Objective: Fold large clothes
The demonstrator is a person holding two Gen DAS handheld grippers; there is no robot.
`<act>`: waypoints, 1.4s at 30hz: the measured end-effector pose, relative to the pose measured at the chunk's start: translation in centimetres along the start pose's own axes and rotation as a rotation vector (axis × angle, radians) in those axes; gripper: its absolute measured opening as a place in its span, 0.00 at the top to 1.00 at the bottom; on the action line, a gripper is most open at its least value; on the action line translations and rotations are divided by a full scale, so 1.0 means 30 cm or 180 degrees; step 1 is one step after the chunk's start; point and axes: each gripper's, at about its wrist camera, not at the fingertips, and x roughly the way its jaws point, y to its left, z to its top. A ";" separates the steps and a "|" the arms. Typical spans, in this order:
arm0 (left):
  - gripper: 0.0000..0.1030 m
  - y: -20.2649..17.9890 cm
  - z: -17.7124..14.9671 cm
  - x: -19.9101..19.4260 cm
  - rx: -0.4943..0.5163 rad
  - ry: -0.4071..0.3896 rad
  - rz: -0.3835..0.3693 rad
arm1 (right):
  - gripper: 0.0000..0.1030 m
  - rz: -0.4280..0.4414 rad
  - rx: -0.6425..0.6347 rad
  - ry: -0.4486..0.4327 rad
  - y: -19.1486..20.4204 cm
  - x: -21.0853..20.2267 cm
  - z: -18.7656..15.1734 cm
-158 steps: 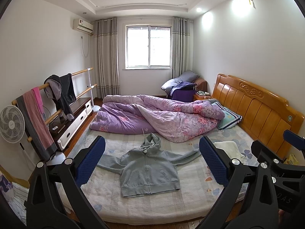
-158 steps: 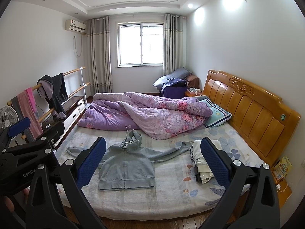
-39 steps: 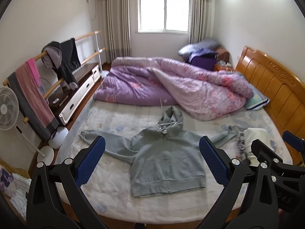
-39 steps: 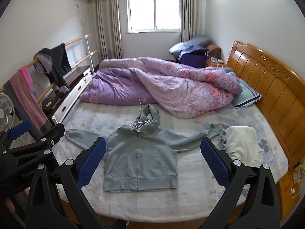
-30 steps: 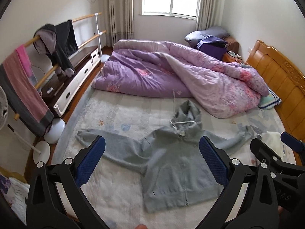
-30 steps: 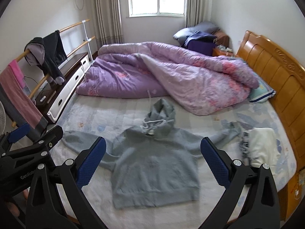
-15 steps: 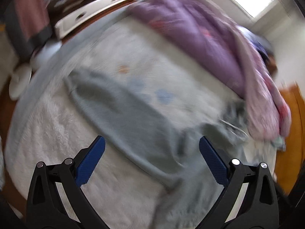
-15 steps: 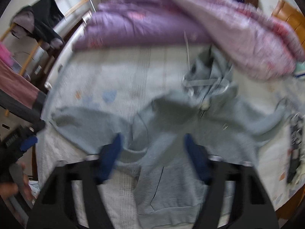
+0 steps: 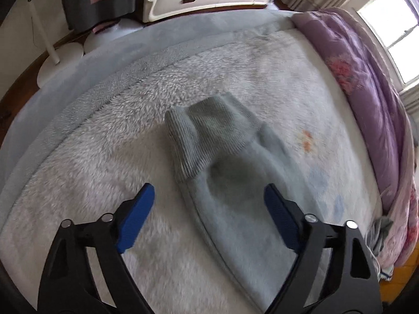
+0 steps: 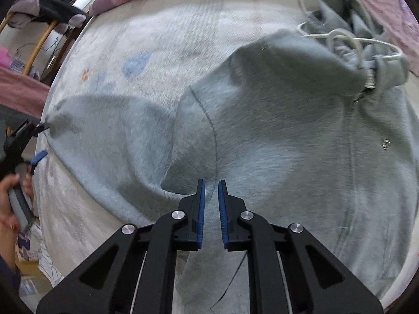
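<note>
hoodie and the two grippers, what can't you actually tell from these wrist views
- Right gripper: jaws almost together at the hoodie; in the right wrist view its own fingertips hide whether fabric is pinched.
- Left gripper: open near the sleeve cuff; in the left wrist view motion blur hides whether it touches.
- Other sleeve: lies beyond the edge of both views.

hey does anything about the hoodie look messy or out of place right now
Mostly minor: the grey hoodie lies zipped, but its hood is crumpled with the white drawstring tangled on top, and fabric bunches at the armpit by the right gripper.
</note>
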 end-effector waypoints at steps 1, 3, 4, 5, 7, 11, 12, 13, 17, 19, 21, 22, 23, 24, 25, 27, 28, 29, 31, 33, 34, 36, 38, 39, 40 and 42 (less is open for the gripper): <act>0.21 0.001 0.011 0.022 -0.0036 0.0017 -0.0020 | 0.92 0.0027 -0.0012 0.0010 -0.003 0.009 -0.004; 0.22 0.007 0.025 0.052 -0.0062 0.0046 0.0028 | 0.92 0.0052 -0.0065 0.0011 0.001 0.026 -0.011; 0.22 0.006 0.026 0.063 -0.0059 0.0089 0.0043 | 0.92 0.0057 -0.0079 0.0002 -0.001 0.033 -0.013; 0.26 0.008 0.030 0.072 -0.0060 0.0109 0.0076 | 0.92 0.0070 -0.0077 0.0013 -0.006 0.043 -0.015; 0.34 0.004 0.027 0.064 -0.0064 0.0112 0.0143 | 0.92 0.0088 -0.0035 0.0024 -0.018 0.060 -0.014; 0.85 0.008 0.005 0.014 0.0074 0.0035 0.0123 | 0.92 0.0166 0.0013 0.0072 -0.035 0.086 -0.011; 0.85 0.008 -0.002 -0.014 0.0100 -0.0010 0.0042 | 0.92 0.0201 0.0018 0.0069 -0.036 0.090 -0.013; 0.86 0.001 -0.012 -0.055 0.0134 -0.0096 -0.0005 | 0.92 0.0253 0.0015 0.0062 -0.037 0.097 -0.012; 0.86 -0.036 -0.074 -0.270 0.0365 -0.0498 -0.0125 | 0.92 0.0426 -0.0006 0.0074 -0.027 0.134 -0.007; 0.86 -0.053 -0.112 -0.380 0.0455 -0.0674 -0.0116 | 0.92 0.0433 0.0017 0.0105 -0.033 0.168 -0.004; 0.87 -0.065 -0.146 -0.499 0.0421 -0.0853 -0.0212 | 0.96 0.0446 0.0063 0.0117 -0.044 0.187 0.000; 0.86 -0.088 -0.170 -0.572 0.0485 -0.0973 -0.0265 | 0.96 0.0467 0.0081 0.0129 -0.048 0.191 0.003; 0.86 -0.111 -0.179 -0.618 0.0520 -0.1056 -0.0307 | 0.97 0.0488 0.0107 0.0148 -0.055 0.197 0.007; 0.86 -0.144 -0.201 -0.687 0.0558 -0.1171 -0.0406 | 0.97 0.0501 0.0110 0.0161 -0.057 0.200 0.008; 0.86 -0.180 -0.217 -0.733 0.0585 -0.1251 -0.0473 | 0.97 0.0530 0.0113 0.0191 -0.060 0.204 0.012; 0.86 -0.269 -0.273 -0.864 0.0718 -0.1451 -0.0624 | 0.97 0.0619 0.0130 0.0276 -0.071 0.205 0.024; 0.86 -0.329 -0.313 -0.934 0.0815 -0.1553 -0.0710 | 0.97 0.0718 0.0144 0.0335 -0.083 0.197 0.033; 0.86 -0.376 -0.342 -0.977 0.0872 -0.1601 -0.0792 | 0.97 0.0843 0.0132 0.0358 -0.096 0.177 0.041; 0.86 -0.491 -0.411 -1.069 0.1053 -0.1737 -0.0963 | 0.97 0.0940 -0.0020 0.0230 -0.131 0.098 0.048; 0.86 -0.628 -0.516 -1.150 0.1312 -0.1858 -0.1091 | 0.94 0.1005 -0.0111 0.0063 -0.187 0.004 0.037; 0.86 -0.694 -0.568 -1.168 0.1378 -0.1863 -0.1208 | 0.94 0.1029 -0.0125 -0.0022 -0.236 -0.050 0.028; 0.86 -0.831 -0.661 -1.157 0.1543 -0.1796 -0.1392 | 0.94 0.0950 -0.0175 -0.0188 -0.347 -0.147 0.003; 0.86 -0.981 -0.752 -1.097 0.1697 -0.1665 -0.1540 | 0.94 0.0837 -0.0149 -0.0334 -0.498 -0.244 -0.031; 0.86 -1.060 -0.797 -1.050 0.1740 -0.1525 -0.1636 | 0.94 0.0765 -0.0129 -0.0379 -0.556 -0.272 -0.045; 0.86 -1.129 -0.841 -1.002 0.1787 -0.1410 -0.1736 | 0.94 0.0666 -0.0100 -0.0440 -0.639 -0.311 -0.066; 0.86 -1.288 -0.970 -0.870 0.2019 -0.1132 -0.1862 | 0.94 0.0502 0.0013 -0.0510 -0.785 -0.365 -0.106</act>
